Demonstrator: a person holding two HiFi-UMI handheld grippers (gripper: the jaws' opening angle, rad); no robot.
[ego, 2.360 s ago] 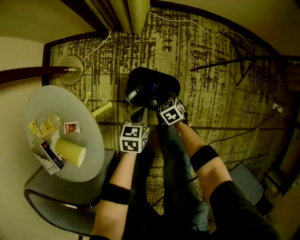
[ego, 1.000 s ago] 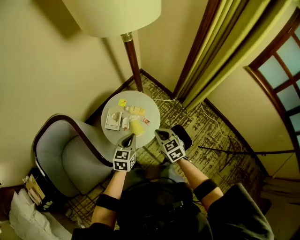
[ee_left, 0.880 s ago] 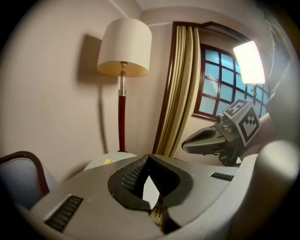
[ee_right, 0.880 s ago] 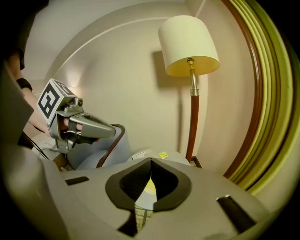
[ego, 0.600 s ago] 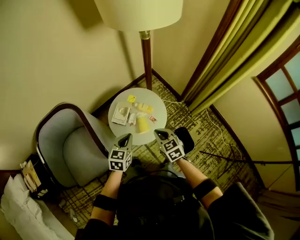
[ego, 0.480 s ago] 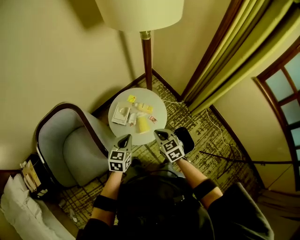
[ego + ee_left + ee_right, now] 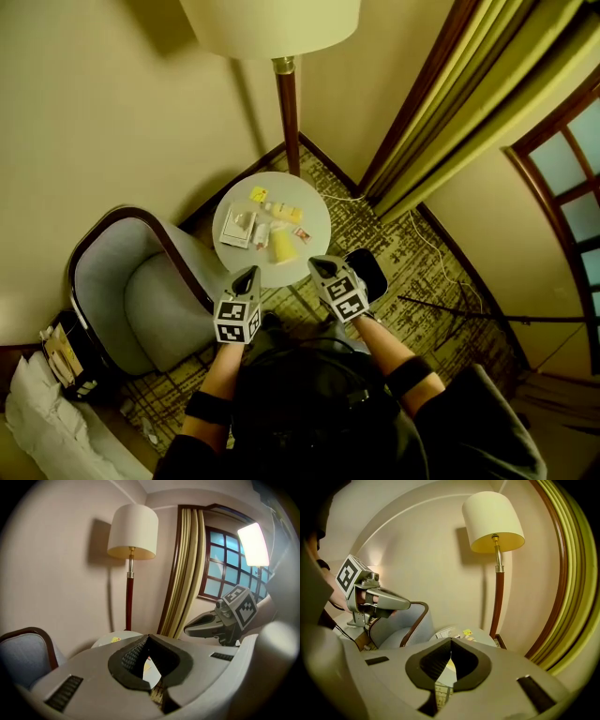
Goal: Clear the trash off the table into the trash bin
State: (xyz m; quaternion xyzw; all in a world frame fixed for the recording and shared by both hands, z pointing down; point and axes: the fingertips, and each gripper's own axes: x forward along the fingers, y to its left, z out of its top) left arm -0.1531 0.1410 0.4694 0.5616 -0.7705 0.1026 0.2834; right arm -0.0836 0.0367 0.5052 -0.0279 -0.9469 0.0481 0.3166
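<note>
A: Head view, big picture first: a grey armchair [image 7: 131,300] on the left and a round table [image 7: 312,251] beside it under the floor lamp [image 7: 284,103]. The black trash bin [image 7: 374,268] is on the carpet just right of the table. Why park the bin there?

B: Sensible spot, I'd say. It's close enough that trash goes from tabletop to bin in one short carry.

A: And the trash itself?

B: It's clustered mid-table: a yellow cup [image 7: 282,247] on its side, a white box [image 7: 235,230], a small bottle [image 7: 284,212], a yellow slip [image 7: 258,194] and a little red packet [image 7: 303,234].

A: Grippers?

B: Left gripper [image 7: 247,277] and right gripper [image 7: 318,266] hover at the table's near edge, angled down. Both pairs of jaws are pressed together with nothing between them. Each gripper view shows the litter beyond the closed tips, clear of them. It reads as a ready pose with no pick begun, and the jaws must open first.
</note>
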